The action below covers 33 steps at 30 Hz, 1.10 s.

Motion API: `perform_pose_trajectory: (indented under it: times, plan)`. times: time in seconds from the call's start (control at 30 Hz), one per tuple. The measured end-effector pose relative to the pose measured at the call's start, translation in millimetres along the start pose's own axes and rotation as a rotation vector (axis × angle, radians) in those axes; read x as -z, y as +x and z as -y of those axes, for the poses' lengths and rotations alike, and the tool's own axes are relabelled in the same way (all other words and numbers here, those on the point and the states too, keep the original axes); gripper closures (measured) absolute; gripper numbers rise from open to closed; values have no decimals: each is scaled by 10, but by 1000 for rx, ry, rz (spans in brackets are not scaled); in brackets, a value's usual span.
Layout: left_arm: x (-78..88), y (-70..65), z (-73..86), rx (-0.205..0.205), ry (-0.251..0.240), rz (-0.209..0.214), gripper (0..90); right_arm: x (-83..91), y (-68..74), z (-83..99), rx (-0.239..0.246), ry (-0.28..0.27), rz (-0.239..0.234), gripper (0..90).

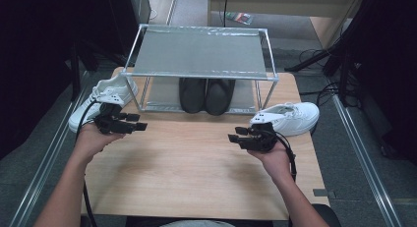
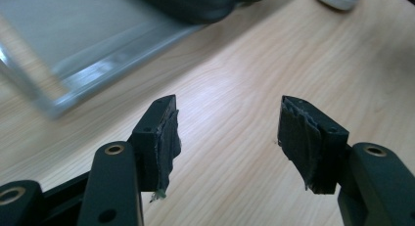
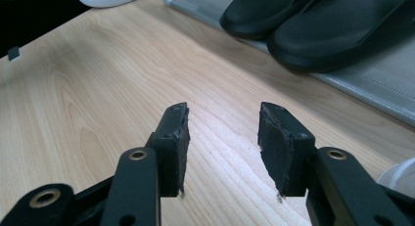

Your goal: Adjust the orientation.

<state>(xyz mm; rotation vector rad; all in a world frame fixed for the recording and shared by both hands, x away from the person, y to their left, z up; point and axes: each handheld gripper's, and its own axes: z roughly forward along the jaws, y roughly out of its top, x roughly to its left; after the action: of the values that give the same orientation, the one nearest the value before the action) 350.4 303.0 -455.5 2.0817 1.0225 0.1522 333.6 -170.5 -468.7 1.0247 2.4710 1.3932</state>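
Observation:
My left gripper (image 1: 141, 125) hovers open over the left part of the wooden table (image 1: 196, 163), just in front of a white sneaker (image 1: 104, 96). Its jaws (image 2: 230, 133) stand wide with only bare wood between them. My right gripper (image 1: 232, 138) is open too, held over the right part of the table beside a second white sneaker (image 1: 291, 117). Nothing lies between its jaws (image 3: 222, 138). A pair of black slippers (image 1: 205, 94) rests on the lower shelf of a metal shoe rack (image 1: 199, 52). In the right gripper view the slippers (image 3: 313, 25) lie ahead.
The rack's lower shelf (image 2: 73, 40) lies ahead and to the left in the left gripper view, with a slipper (image 2: 195, 3) on it. The rack's top shelf is bare. Dark floor, cables and metal rails surround the table.

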Motion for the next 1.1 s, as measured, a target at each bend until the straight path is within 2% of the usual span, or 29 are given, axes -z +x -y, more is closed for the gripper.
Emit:
perform_pose_trajectory:
  times: [0.07,0.2,0.27,0.33,0.43,0.47,0.57,0.63,0.87,0.97,1.1]
  plan:
    - [44,57,37,13,-1,-22,410,1,8,0,4,2,1,559]
    - [113,184,77,42,-10,-30,411,8,16,7,13,4,3,557]
    - [137,289,93,46,-3,-40,411,22,18,10,9,7,0,552]
    - [169,412,109,73,-2,-59,418,40,18,14,6,2,-5,552]
    - [232,563,103,119,-43,-77,436,44,33,33,9,14,-6,550]
    - [244,608,90,123,-51,-85,441,40,39,40,9,21,-3,549]
    - [265,726,21,143,-32,-110,441,28,43,63,10,32,-1,546]
    - [297,816,-39,153,-30,-112,442,34,43,79,2,33,0,543]
    - [381,1082,-223,198,-54,-193,463,93,32,153,-15,42,23,537]
    - [387,1184,-300,228,-67,-210,470,125,36,182,-20,45,37,535]
    - [410,1298,-402,236,-74,-243,476,168,41,220,-21,46,44,534]
